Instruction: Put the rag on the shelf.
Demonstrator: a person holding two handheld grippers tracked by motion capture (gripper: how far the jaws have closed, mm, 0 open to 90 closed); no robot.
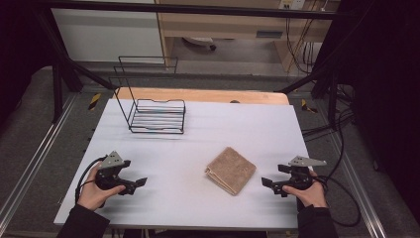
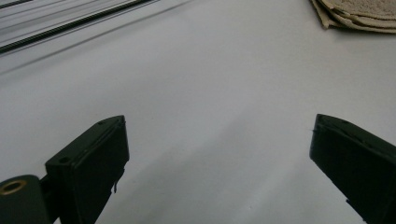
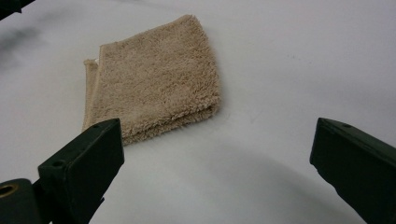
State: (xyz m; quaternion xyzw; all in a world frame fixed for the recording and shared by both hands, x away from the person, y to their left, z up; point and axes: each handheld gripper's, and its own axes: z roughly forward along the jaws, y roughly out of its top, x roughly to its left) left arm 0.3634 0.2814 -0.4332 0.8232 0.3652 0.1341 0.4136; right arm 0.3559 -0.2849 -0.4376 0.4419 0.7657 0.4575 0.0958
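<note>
Folded towel waits between two empty grippers

High view: towel [image 1: 231, 170] lies flat on the worktop [image 1: 208, 129], nearer the right gripper [image 1: 268, 183], left gripper [image 1: 140, 182] well apart; gripper views: both pairs of fingers [image 3: 81, 163] spread wide, ready to reach it.

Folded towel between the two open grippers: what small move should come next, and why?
Probably ease the right gripper forward to the folded towel. Its jaws stand open with nothing between them, the towel lies flat on the white table just ahead of it, and the left gripper sits farther off, also open.
</note>
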